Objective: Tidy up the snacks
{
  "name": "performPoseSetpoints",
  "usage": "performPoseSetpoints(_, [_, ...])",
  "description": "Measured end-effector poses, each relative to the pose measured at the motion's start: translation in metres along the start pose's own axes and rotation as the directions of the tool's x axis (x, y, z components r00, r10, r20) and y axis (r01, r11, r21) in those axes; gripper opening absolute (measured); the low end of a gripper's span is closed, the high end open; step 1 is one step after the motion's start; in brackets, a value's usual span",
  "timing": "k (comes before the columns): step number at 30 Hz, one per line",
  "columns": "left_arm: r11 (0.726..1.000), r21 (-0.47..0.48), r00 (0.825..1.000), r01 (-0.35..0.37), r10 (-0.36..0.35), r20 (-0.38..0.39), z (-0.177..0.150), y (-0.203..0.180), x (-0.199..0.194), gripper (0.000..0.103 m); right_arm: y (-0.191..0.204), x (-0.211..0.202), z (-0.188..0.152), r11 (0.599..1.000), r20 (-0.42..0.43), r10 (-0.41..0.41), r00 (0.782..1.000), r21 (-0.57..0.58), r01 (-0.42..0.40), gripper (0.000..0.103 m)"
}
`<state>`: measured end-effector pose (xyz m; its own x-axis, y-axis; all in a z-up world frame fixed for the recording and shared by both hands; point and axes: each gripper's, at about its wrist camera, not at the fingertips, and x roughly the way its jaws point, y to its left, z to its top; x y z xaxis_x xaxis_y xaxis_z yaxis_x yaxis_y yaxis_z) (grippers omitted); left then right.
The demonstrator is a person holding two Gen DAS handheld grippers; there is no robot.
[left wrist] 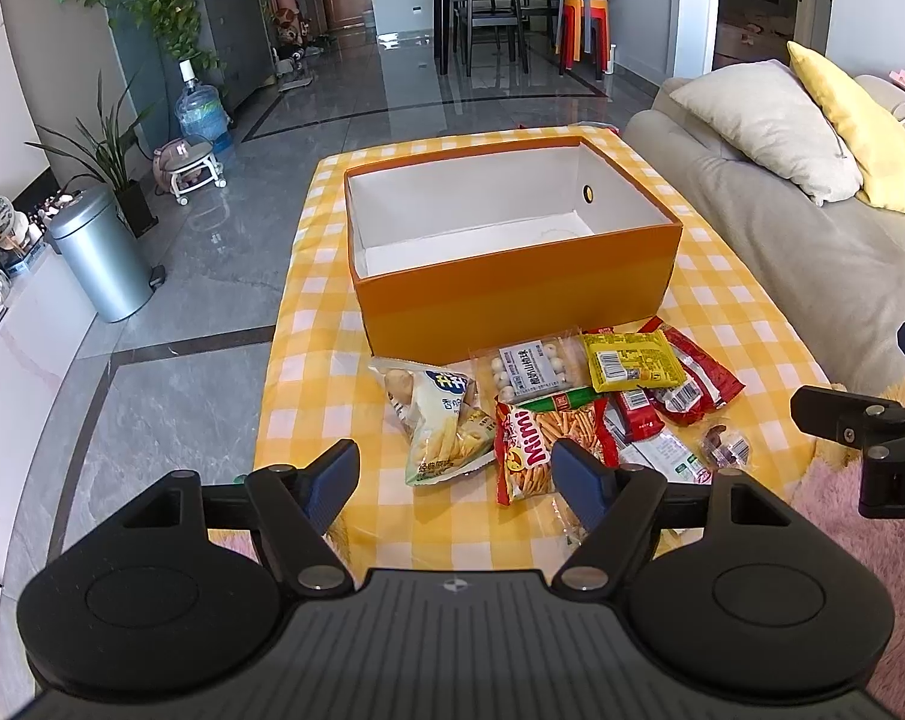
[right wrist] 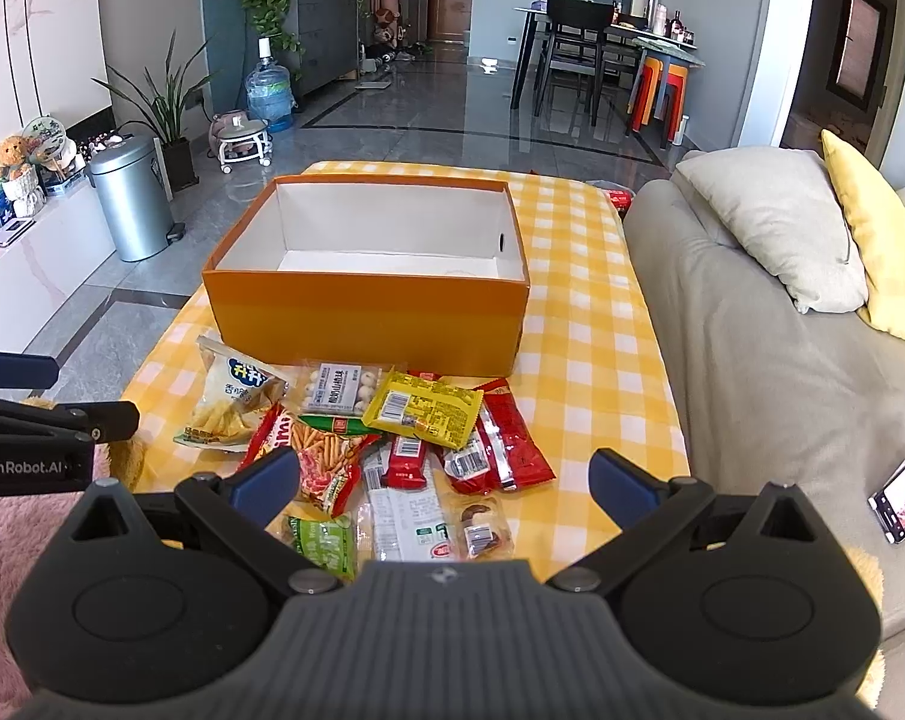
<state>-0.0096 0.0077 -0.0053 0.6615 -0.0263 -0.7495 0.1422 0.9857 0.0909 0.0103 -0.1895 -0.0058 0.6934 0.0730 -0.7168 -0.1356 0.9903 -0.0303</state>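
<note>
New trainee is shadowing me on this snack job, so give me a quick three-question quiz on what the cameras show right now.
1. True or false: the orange box already holds snacks.
2. Which packet lies on top of the red packets: A) yellow packet, B) Mimi sticks bag, C) chips bag?
3. How do the left gripper and right gripper stand, and what does each hold?

Key: 1 false, it is empty. 2 A. 3 both open, holding nothing.

Bright daylight, glare seen on glossy floor (left wrist: 344, 138), soft shadows, edges bent by fisheye, corners vignetted
</note>
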Motion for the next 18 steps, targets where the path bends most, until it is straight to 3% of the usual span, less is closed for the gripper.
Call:
performPoseSetpoints(10, [0.996,-0.015,0.996,0.084,-0.085,-0.032,0.011,0.001,0.007,0.079,-0.003,0.006,-0.002,0.998,0.008,0.058,0.998,0.026,-0.058,0.099])
performPoseSetpoints(12, [0.995,-0.007,0.994,0.096,-0.096,-0.052,0.015,-0.001,0.013,0.073,-0.003,0.01,-0.002,0.997,0.008,0.069,0.998,0.022,-0.069,0.099])
performPoseSetpoints(15, [0.991,0.0,0.988,0.137,-0.136,-0.079,0.022,-0.002,0.023,0.067,-0.005,0.02,0.0,0.997,0.0,0.078,0.997,0.023,-0.078,0.094])
performPoseSetpoints(18, [0.991,-0.008,0.985,0.131,-0.131,-0.113,0.031,-0.001,0.037,0.066,-0.01,0.032,0.004,0.994,-0.012,0.101,0.995,0.044,-0.101,0.089])
